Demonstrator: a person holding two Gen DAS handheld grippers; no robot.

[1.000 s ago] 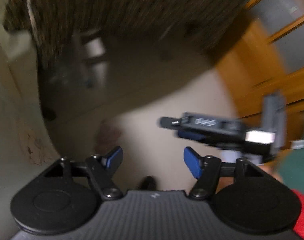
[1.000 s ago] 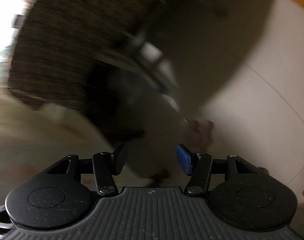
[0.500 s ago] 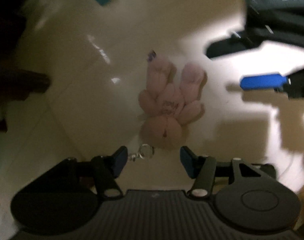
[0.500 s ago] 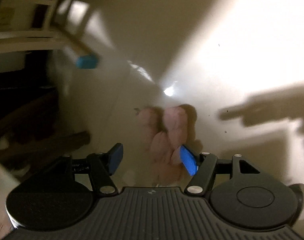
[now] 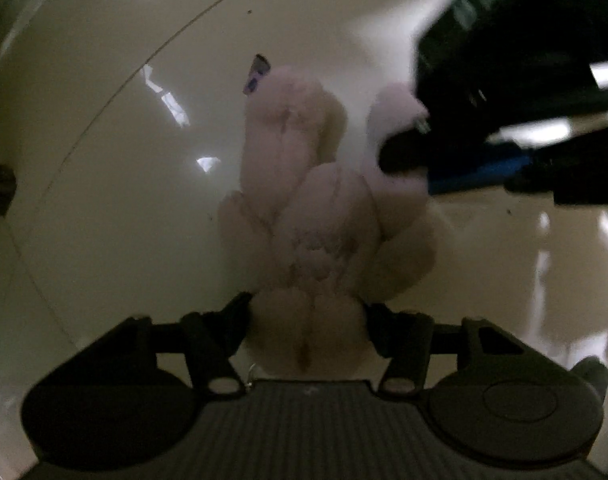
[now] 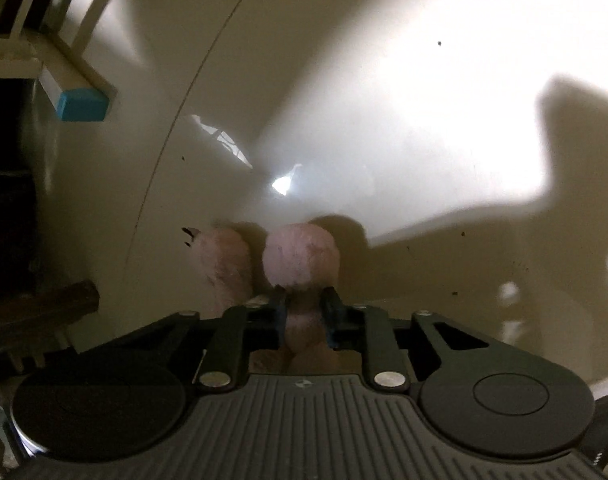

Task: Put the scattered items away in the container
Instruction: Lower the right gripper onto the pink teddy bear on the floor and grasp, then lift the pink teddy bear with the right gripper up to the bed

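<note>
Right tool (image 6: pixel 304 316) clamps flat pink plush (image 5: pixel 324 216), legs pointing away.

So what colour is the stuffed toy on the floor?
Pale pink; the stuffed toy shows best in the left wrist view.

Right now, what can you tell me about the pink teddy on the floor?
The pink teddy is small, fuzzy and soft, lying flat on the shiny pale floor. A little dark tag sticks out by one leg. The left gripper has its jaws around the head. The right gripper is pinching the other leg.
</note>
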